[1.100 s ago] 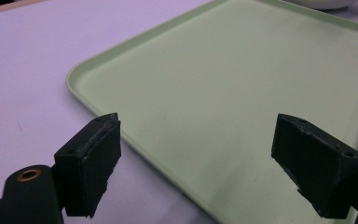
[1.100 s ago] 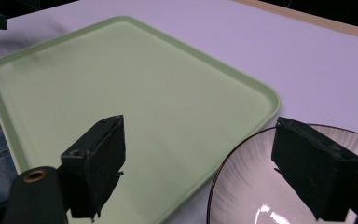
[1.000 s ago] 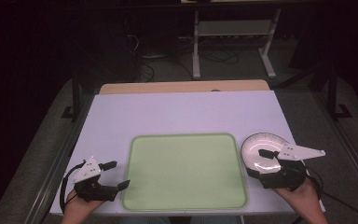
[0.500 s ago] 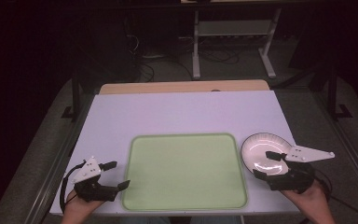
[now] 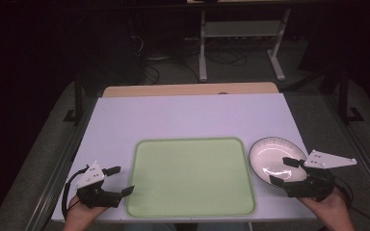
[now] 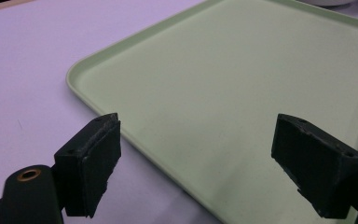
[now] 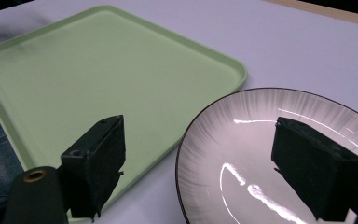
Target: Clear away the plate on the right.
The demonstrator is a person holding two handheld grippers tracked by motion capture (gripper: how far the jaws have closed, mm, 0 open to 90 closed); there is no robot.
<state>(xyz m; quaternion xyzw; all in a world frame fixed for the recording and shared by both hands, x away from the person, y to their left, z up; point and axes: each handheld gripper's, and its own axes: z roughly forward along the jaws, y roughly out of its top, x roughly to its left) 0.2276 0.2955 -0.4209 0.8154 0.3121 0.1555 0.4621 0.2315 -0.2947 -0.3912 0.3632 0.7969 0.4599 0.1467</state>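
Note:
A pale green tray [image 5: 192, 178] lies flat on the white table, near its front edge. Right of it sits a white plate [image 5: 270, 153] with a dark rim, empty. My right gripper [image 5: 283, 172] hovers over the plate's near side, jaws wide apart, nothing between them. In the right gripper view the plate [image 7: 261, 154] lies between and under the jaws, with the tray [image 7: 98, 74] to the left. My left gripper [image 5: 120, 181] stands open at the tray's left front corner. In the left gripper view its jaws straddle the tray's rim [image 6: 135, 135].
The white table [image 5: 192, 115] has a wooden strip [image 5: 188, 89] along its far edge. Beyond it, on the dark floor, stand a metal frame [image 5: 241, 33] and cables. Bare tabletop lies behind the tray.
My right gripper has drawn back toward the front right, uncovering more of the plate. The left gripper, the tray and the plate have stayed in place.

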